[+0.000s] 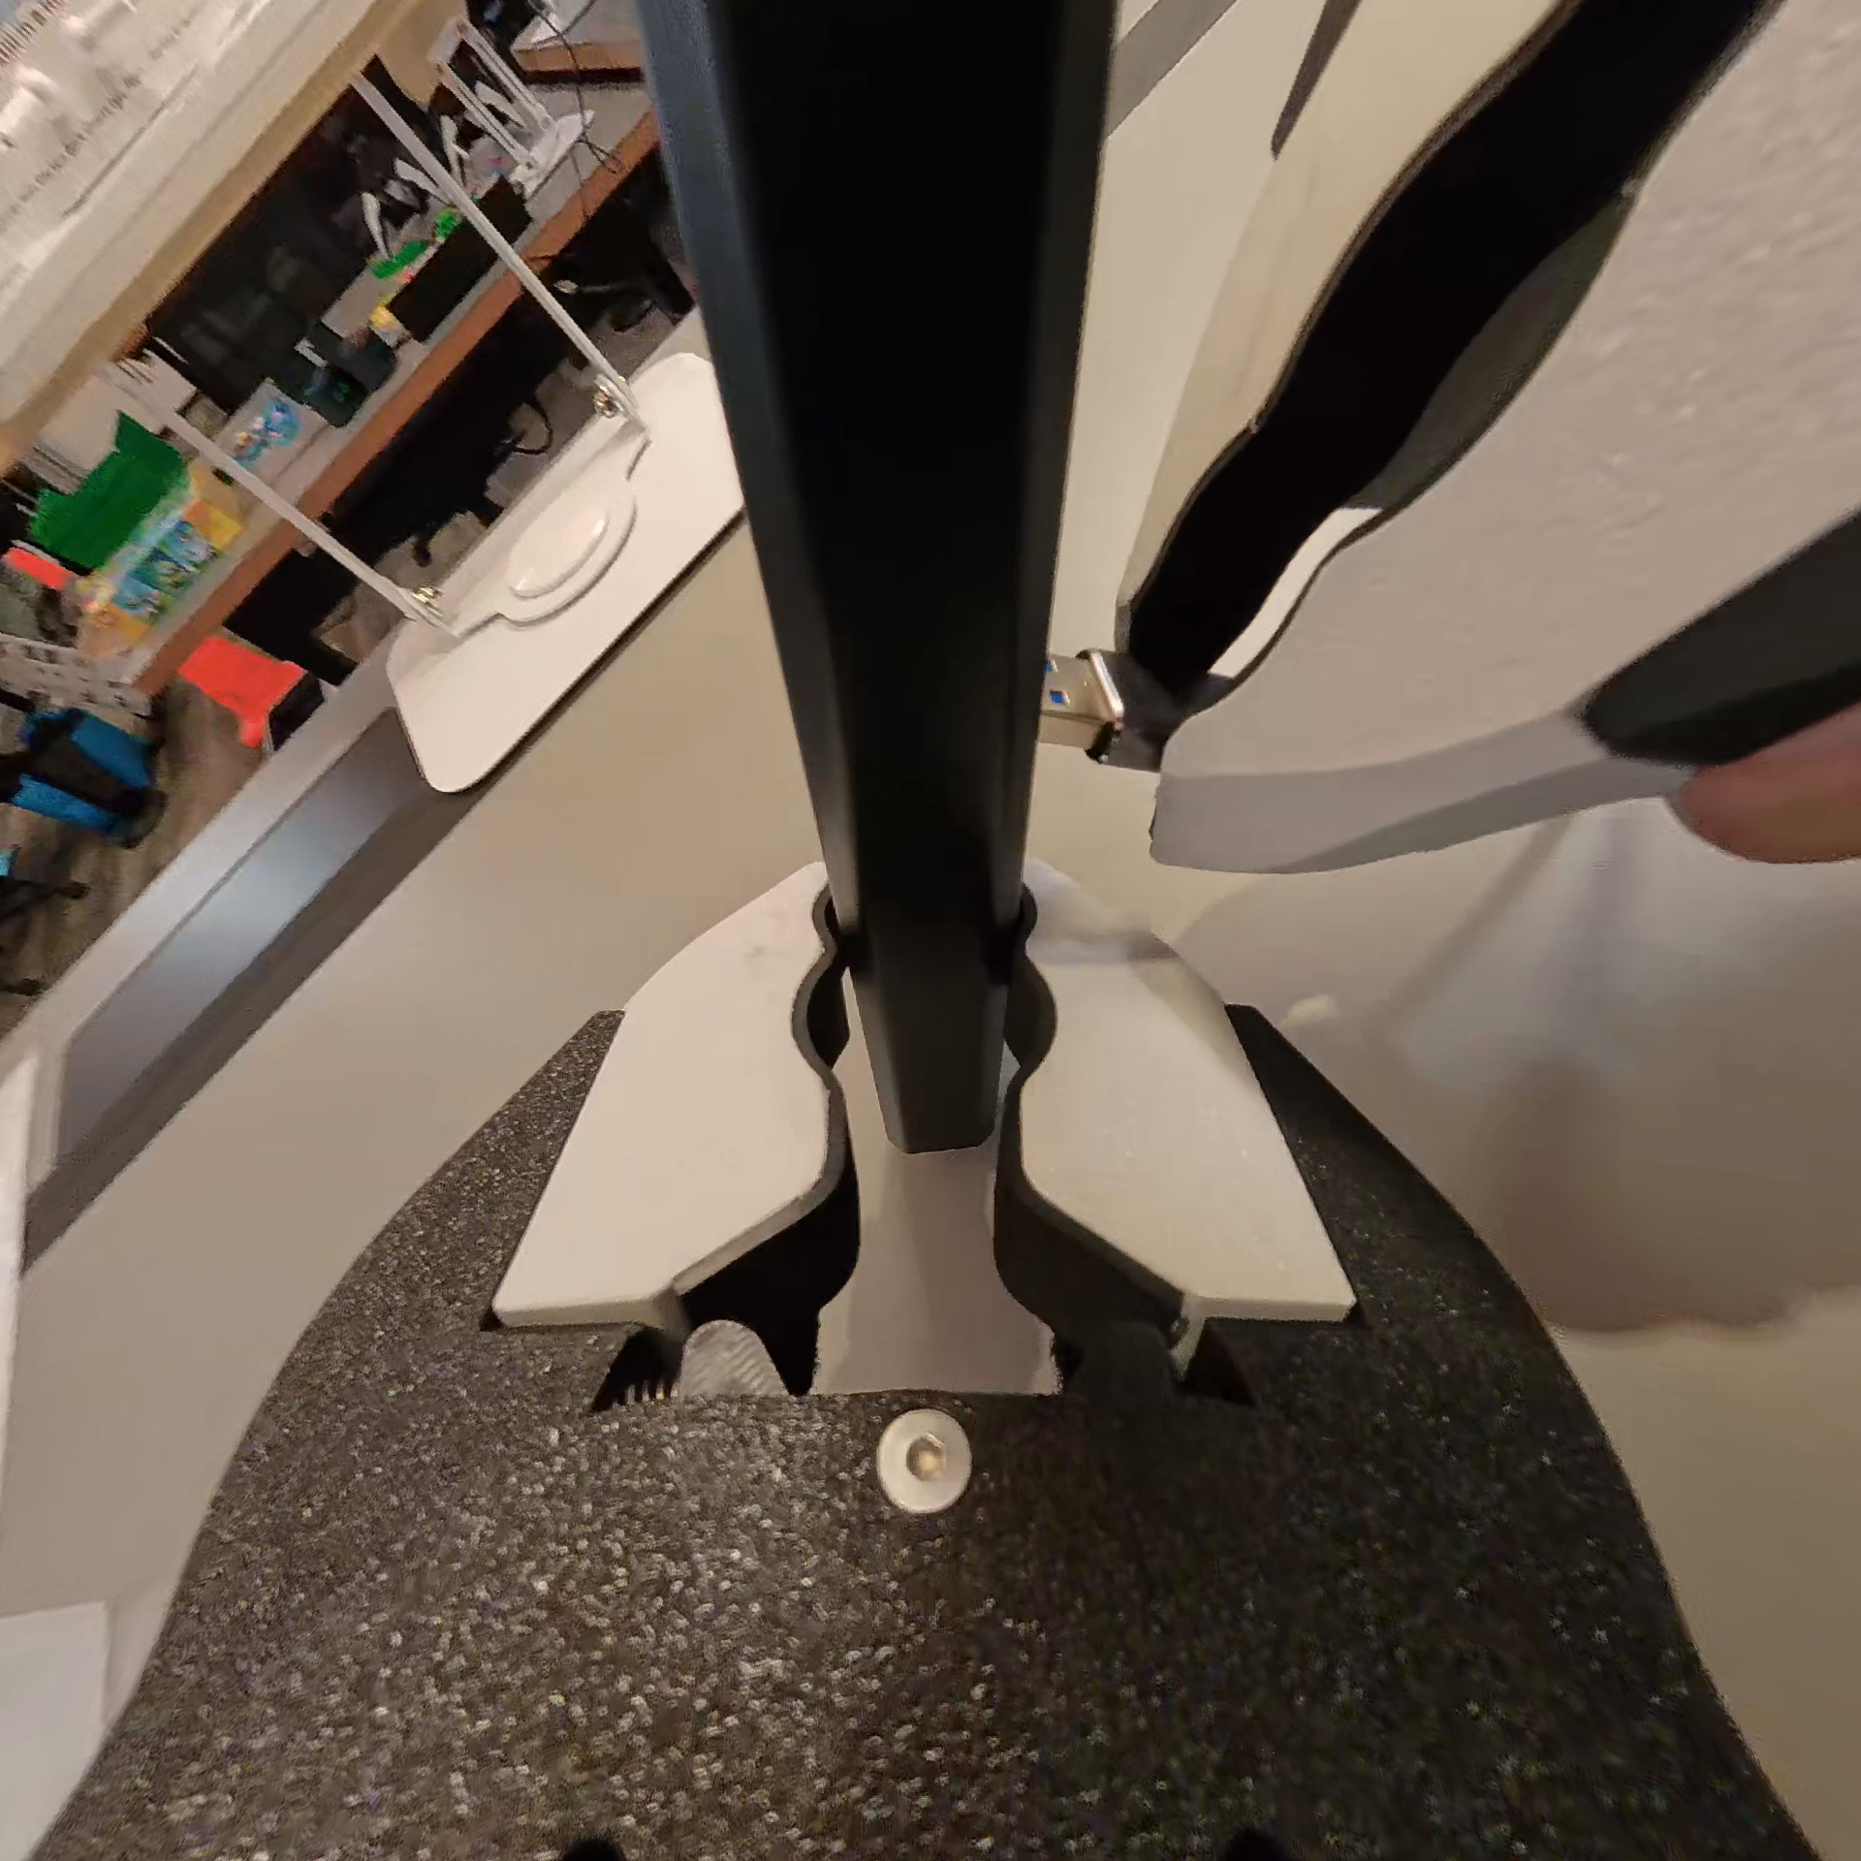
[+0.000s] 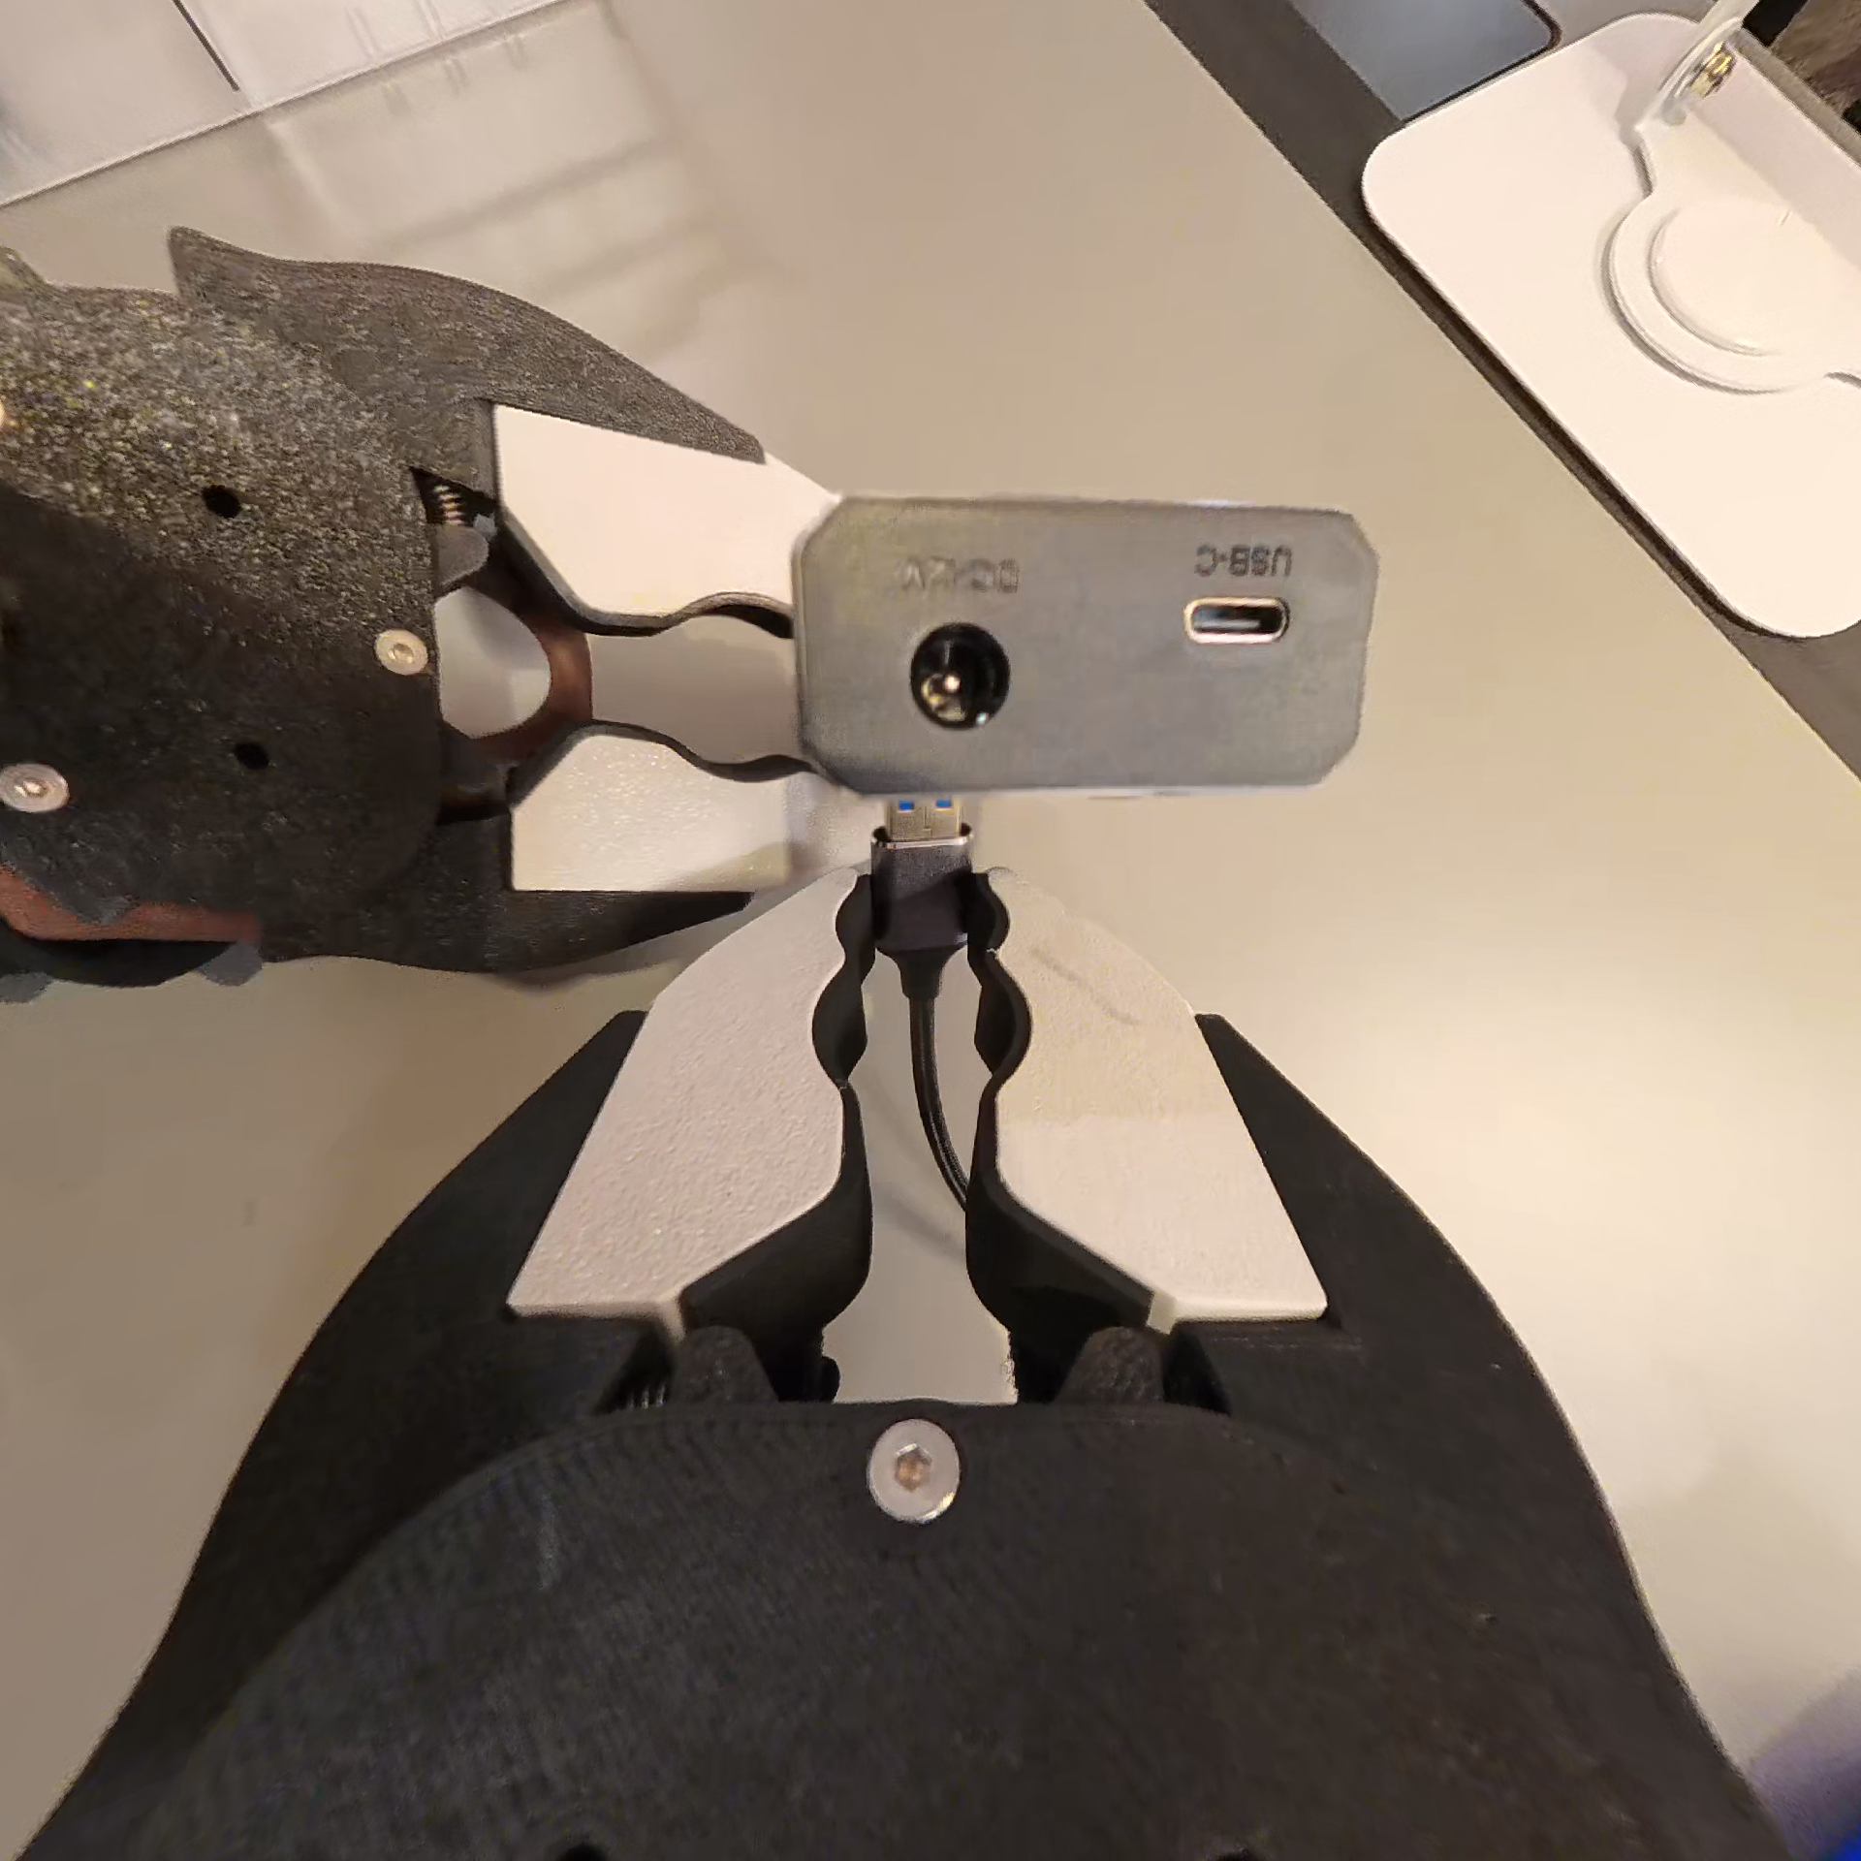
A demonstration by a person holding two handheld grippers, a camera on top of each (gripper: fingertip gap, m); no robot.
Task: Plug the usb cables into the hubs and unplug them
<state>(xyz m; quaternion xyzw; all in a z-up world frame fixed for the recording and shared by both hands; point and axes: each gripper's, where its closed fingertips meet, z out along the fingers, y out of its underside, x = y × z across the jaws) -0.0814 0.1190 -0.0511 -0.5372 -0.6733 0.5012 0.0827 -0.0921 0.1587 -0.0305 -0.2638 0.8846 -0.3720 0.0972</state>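
My left gripper (image 1: 926, 937) is shut on a long dark USB hub (image 1: 896, 504), which sticks out forward between its fingers. In the right wrist view I see the hub's grey end face (image 2: 1088, 645), with a round socket and an oval port, and the left gripper (image 2: 796, 700) clamping it from the left. My right gripper (image 2: 918, 891) is shut on a black USB plug (image 2: 921, 896), and its cable (image 2: 932, 1067) runs back between the fingers. The plug's metal tip (image 1: 1083, 700) meets the hub's side. Most of its shell shows outside; whether it is in a port is hidden.
A white flat stand base (image 1: 564, 564) lies on the beige table (image 1: 504, 1007) near its far edge, and also shows in the right wrist view (image 2: 1571, 332). Shelves with coloured clutter (image 1: 151, 524) stand beyond the table. A hand (image 1: 1772, 816) holds the right gripper (image 1: 1158, 725). The gap from one gripper's tips to the other's is roughly 5 cm.
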